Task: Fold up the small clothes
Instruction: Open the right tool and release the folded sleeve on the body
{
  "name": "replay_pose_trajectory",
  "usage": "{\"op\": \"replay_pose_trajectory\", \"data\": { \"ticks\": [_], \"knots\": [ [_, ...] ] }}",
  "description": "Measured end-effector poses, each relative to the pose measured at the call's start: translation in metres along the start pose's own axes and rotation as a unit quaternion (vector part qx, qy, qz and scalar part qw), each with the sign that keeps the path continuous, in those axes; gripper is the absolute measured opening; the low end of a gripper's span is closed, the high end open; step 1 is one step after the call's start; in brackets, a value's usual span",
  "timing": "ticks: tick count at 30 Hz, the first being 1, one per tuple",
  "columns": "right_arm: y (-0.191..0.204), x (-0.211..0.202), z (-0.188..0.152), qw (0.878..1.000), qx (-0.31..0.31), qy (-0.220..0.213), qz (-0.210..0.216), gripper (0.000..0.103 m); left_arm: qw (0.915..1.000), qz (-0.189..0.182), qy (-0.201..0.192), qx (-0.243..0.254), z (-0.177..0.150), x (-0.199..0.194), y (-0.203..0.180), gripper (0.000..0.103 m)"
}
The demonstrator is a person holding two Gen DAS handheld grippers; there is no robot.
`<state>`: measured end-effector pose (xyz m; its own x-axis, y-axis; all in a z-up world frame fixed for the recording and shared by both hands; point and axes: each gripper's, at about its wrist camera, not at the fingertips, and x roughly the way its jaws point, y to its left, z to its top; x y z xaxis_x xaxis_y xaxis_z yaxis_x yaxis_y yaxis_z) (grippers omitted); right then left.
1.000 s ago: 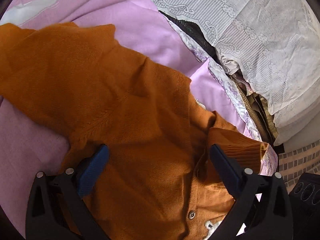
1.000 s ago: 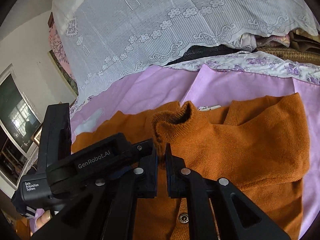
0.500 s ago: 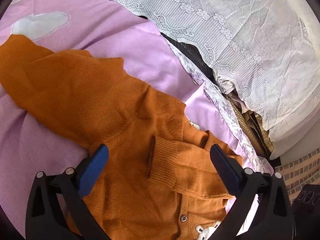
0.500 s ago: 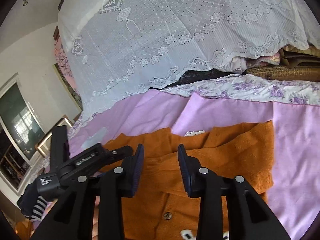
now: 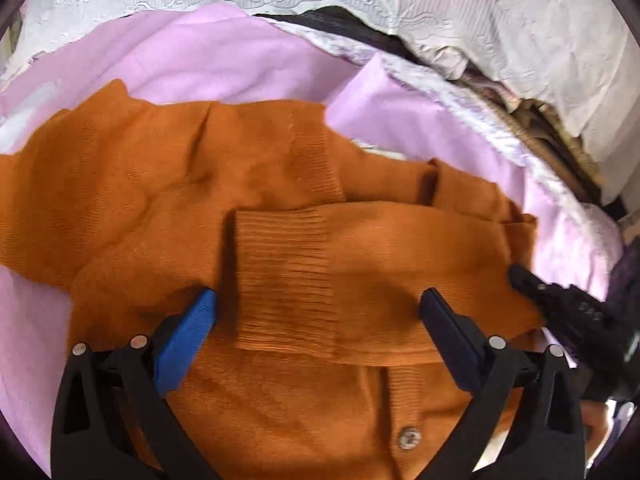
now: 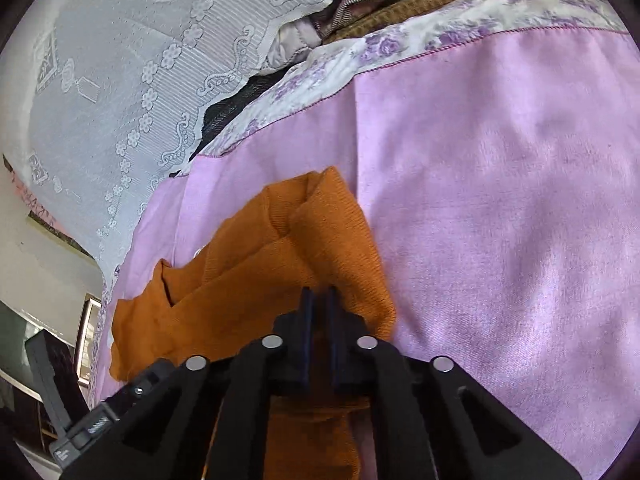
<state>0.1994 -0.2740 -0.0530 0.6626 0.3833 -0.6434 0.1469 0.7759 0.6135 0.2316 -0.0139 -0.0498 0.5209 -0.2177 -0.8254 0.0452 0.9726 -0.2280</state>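
While your right claw [image 6: 318, 300] pinches the cardigan [image 5: 280, 208] edge, keep the wide-open left claw [image 5: 318, 312] clear.

The orange cardigan [image 5: 280, 208] runs off the left wrist view's bottom edge, its lower front hidden behind the left gripper [image 5: 318, 312]. A dark, blurred shape [image 5: 560, 304] at right stays unidentifiable.
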Motion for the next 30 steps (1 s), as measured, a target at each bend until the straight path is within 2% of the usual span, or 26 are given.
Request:
{"op": "replay_pose_trajectory", "data": {
  "ticks": [3, 6, 7, 8, 10, 13, 15, 18, 21, 25, 27, 29, 30],
  "knots": [
    [0.005, -0.011, 0.001, 1.000, 0.009, -0.010, -0.003, 0.006, 1.0000, 0.001, -0.005, 0.003, 0.001, -0.005, -0.002, 0.099],
    [0.021, -0.031, 0.003, 0.999, -0.011, -0.044, -0.005, 0.020, 0.9991, -0.031, -0.021, -0.020, 0.004, -0.019, 0.005, 0.099],
    [0.026, -0.034, 0.004, 0.999, -0.021, -0.050, -0.005, 0.027, 0.9984, -0.041, -0.027, -0.027, 0.005, -0.023, 0.007, 0.099],
    [0.030, -0.035, 0.003, 0.998, -0.029, -0.051, -0.005, 0.030, 0.9979, -0.046, -0.031, -0.032, 0.006, -0.026, 0.010, 0.099],
    [0.030, -0.032, 0.003, 0.999, -0.028, -0.034, -0.004, 0.030, 0.9984, -0.035, -0.027, -0.037, 0.007, -0.022, 0.014, 0.099],
    [0.022, -0.020, -0.006, 1.000, -0.018, 0.001, -0.002, 0.029, 0.9991, -0.010, 0.004, -0.040, 0.006, 0.000, 0.020, 0.099],
    [0.016, -0.012, -0.016, 1.000, -0.024, 0.016, -0.011, 0.028, 0.9998, 0.018, -0.002, -0.012, 0.005, 0.002, 0.010, 0.099],
    [0.014, -0.014, -0.018, 1.000, -0.027, 0.013, -0.009, 0.025, 0.9987, 0.048, -0.005, 0.013, 0.004, 0.004, 0.001, 0.099],
    [0.013, -0.027, -0.012, 1.000, -0.002, -0.026, 0.008, 0.029, 0.9996, 0.026, -0.011, -0.009, 0.007, -0.004, 0.008, 0.099],
    [0.022, -0.033, 0.003, 0.997, -0.026, -0.077, 0.014, 0.034, 0.9983, -0.017, -0.021, -0.051, 0.008, -0.013, 0.021, 0.099],
    [0.017, -0.025, 0.008, 0.997, -0.025, -0.078, 0.009, 0.040, 0.9991, -0.004, -0.012, -0.040, 0.007, -0.006, 0.018, 0.099],
    [0.001, -0.007, 0.010, 0.999, -0.004, -0.047, -0.004, 0.039, 0.9991, 0.043, -0.002, 0.003, 0.003, 0.005, 0.004, 0.099],
    [-0.010, -0.001, 0.010, 0.999, 0.017, -0.038, 0.007, 0.037, 0.9973, 0.069, -0.005, 0.027, 0.000, 0.007, -0.004, 0.099]
  ]
}}
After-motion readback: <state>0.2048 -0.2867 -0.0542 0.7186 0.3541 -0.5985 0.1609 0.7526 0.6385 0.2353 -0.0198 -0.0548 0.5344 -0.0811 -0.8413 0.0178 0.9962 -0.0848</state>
